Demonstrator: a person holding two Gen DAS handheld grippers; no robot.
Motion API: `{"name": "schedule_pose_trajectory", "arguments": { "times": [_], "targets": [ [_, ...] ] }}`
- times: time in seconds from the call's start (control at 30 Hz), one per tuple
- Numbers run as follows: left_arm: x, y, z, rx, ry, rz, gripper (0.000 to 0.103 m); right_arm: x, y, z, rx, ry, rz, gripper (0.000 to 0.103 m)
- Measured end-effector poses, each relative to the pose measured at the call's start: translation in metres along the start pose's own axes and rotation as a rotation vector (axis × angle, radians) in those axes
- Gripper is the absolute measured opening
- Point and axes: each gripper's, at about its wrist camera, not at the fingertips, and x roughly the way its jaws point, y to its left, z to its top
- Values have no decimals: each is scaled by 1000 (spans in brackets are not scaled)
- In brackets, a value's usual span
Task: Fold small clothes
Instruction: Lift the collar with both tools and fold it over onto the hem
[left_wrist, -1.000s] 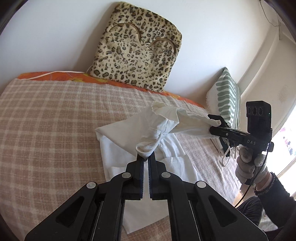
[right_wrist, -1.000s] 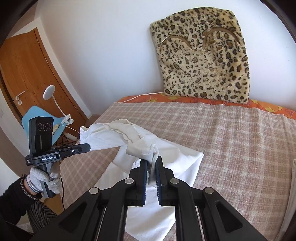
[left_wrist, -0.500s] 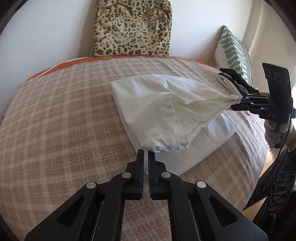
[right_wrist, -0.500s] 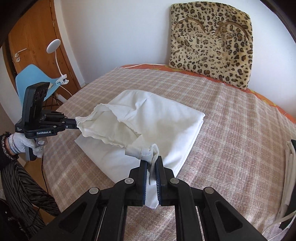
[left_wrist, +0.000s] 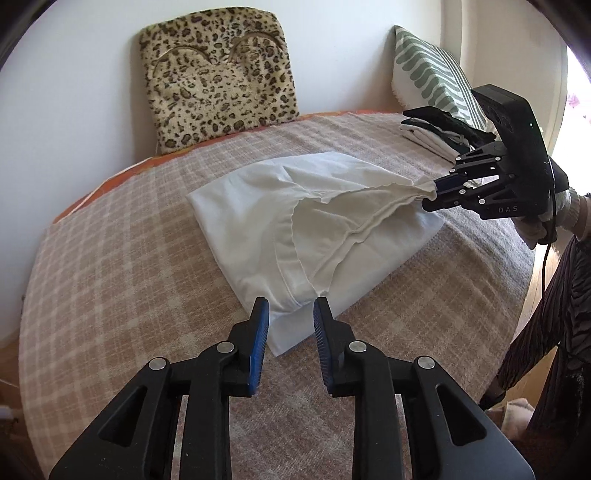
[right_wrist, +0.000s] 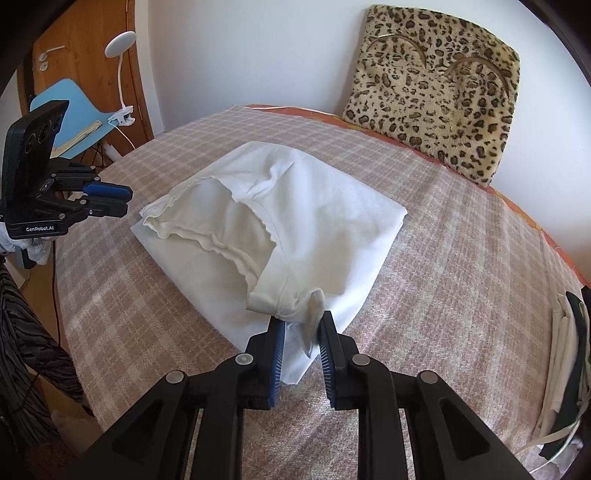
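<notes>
- Left gripper: pitched downward, jaws opening, pads parted and pressing on nothing.
- Right gripper: pitched downward, jaws opening, pads parted.
- Each gripper is carried by a gloved hand.

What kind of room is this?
Probably a bedroom: a bed under a pink checked woven blanket, a furry leopard-print cushion against the wall, and a wooden door.
</notes>
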Motion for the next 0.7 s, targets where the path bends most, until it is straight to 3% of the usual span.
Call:
{"name": "schedule_pose_trajectory", "arguments": {
  "times": [0.27,0.53,0.7],
  "targets": [
    [31,-10,7,112,58,79,24,1,7,2,-45,-10,-52,27],
    [24,-11,4,130,24,42,24,-3,15,1,-105,-35,-131,32],
    [35,-9,1,137,64,32,23,-3,19,2,-125,-48,-141,32]
  ]
}}
